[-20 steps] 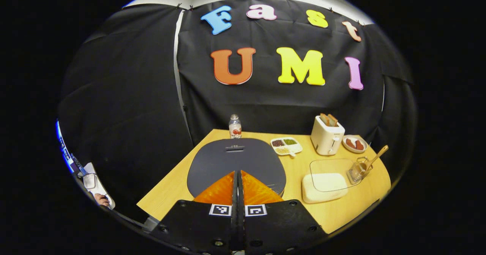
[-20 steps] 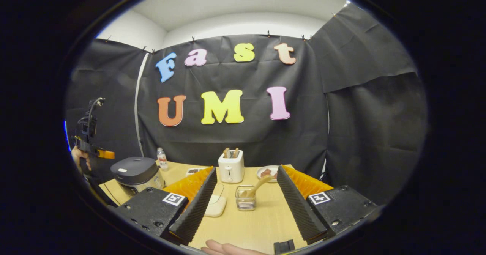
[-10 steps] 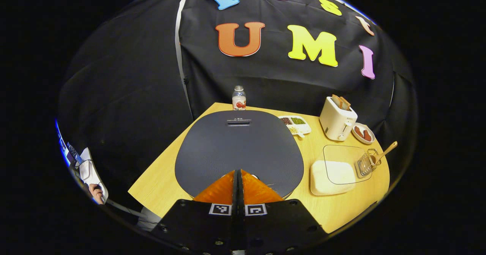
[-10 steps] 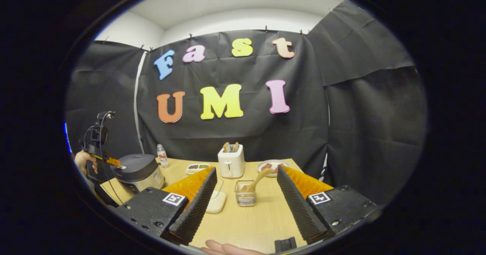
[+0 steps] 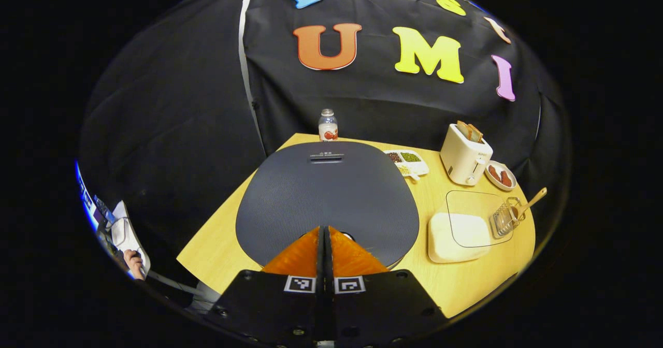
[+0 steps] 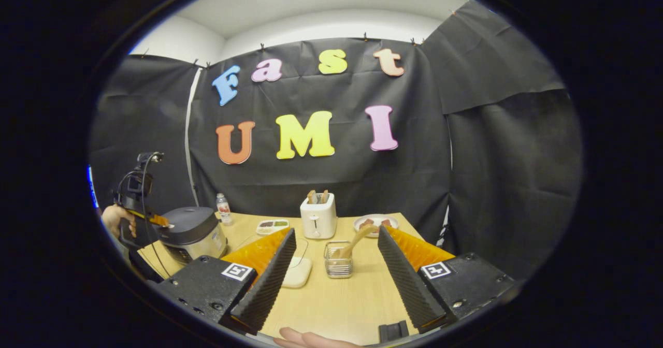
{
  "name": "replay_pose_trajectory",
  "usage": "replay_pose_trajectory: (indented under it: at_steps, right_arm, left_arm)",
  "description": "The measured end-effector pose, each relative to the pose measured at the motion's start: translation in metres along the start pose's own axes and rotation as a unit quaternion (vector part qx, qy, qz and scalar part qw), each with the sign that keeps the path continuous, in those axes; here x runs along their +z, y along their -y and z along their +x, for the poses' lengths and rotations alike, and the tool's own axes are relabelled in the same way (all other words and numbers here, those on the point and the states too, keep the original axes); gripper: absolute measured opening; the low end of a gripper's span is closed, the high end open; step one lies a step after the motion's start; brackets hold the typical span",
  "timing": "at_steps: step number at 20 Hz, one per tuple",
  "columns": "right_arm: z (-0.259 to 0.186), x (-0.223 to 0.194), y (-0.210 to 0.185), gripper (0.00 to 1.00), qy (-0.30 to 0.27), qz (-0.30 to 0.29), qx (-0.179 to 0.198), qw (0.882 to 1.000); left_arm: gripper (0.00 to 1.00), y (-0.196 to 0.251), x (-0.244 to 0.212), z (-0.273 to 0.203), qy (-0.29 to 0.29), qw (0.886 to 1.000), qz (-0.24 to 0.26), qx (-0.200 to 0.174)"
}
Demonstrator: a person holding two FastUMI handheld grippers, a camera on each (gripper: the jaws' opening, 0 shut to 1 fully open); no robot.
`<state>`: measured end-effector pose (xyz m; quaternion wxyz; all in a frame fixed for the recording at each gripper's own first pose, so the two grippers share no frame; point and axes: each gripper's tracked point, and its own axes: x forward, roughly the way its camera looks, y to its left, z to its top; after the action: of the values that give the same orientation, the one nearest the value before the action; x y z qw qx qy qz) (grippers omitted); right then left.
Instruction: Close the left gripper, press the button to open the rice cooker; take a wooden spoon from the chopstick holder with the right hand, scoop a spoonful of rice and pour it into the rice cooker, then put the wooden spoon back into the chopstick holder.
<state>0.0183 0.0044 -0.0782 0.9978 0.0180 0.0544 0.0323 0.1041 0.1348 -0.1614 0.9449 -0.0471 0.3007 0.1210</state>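
Ribbed pads meet flat along one seam on the left gripper (image 5: 325, 234), pressed together and holding nothing, its tip at the near rim of the rice cooker (image 5: 327, 195). Over the past second the dark lid has swelled in the left gripper view and the tip has come down to that rim, so the press looks under way; the lid is not yet up. The button itself is hidden under the tip, so contact cannot be judged. The right gripper (image 6: 334, 257) hangs spread and empty above the desk's (image 6: 331, 306) near edge, the wooden spoon (image 6: 354, 243) leaning in the chopstick holder (image 6: 338, 261) beyond. Rice in the shallow white dish (image 5: 456, 229) is hard to make out.
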Motion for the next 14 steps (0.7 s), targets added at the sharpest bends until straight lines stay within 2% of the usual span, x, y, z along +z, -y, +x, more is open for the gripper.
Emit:
replay_pose_trajectory:
  at_steps: [2, 4, 6, 9, 12, 13, 14]
  right_arm:
    - [-0.001, -0.002, 0.002, 1.0, -0.002, -0.001, -0.003, 1.0]
    - [-0.001, -0.004, 0.003, 1.0, -0.004, -0.003, -0.005, 1.0]
    - [0.001, -0.009, 0.002, 1.0, -0.009, -0.005, -0.007, 1.0]
    - [0.002, -0.013, -0.005, 1.0, -0.017, -0.005, -0.002, 1.0]
    - [0.004, -0.015, -0.008, 1.0, -0.018, -0.008, -0.002, 1.0]
    - [0.005, -0.017, -0.007, 1.0, -0.019, -0.01, -0.002, 1.0]
    - [0.006, -0.018, -0.008, 1.0, -0.021, -0.011, -0.003, 1.0]
  left_arm:
    - [0.0, -0.003, 0.012, -0.009, 0.026, 1.0, 0.0, 0.0]
    - [0.0, -0.004, 0.036, -0.031, 0.095, 0.995, 0.016, 0.015]
    - [0.0, -0.003, 0.073, -0.062, 0.168, 0.985, 0.027, 0.034]
    - [0.02, 0.022, 0.078, -0.102, 0.195, 0.98, 0.028, 0.005]
    - [0.74, 0.036, 0.081, -0.134, 0.223, 0.974, 0.027, -0.012]
    - [0.98, 0.036, 0.085, -0.13, 0.233, 0.972, 0.024, -0.011]
    - [0.96, 0.037, 0.084, -0.136, 0.24, 0.97, 0.021, -0.015]
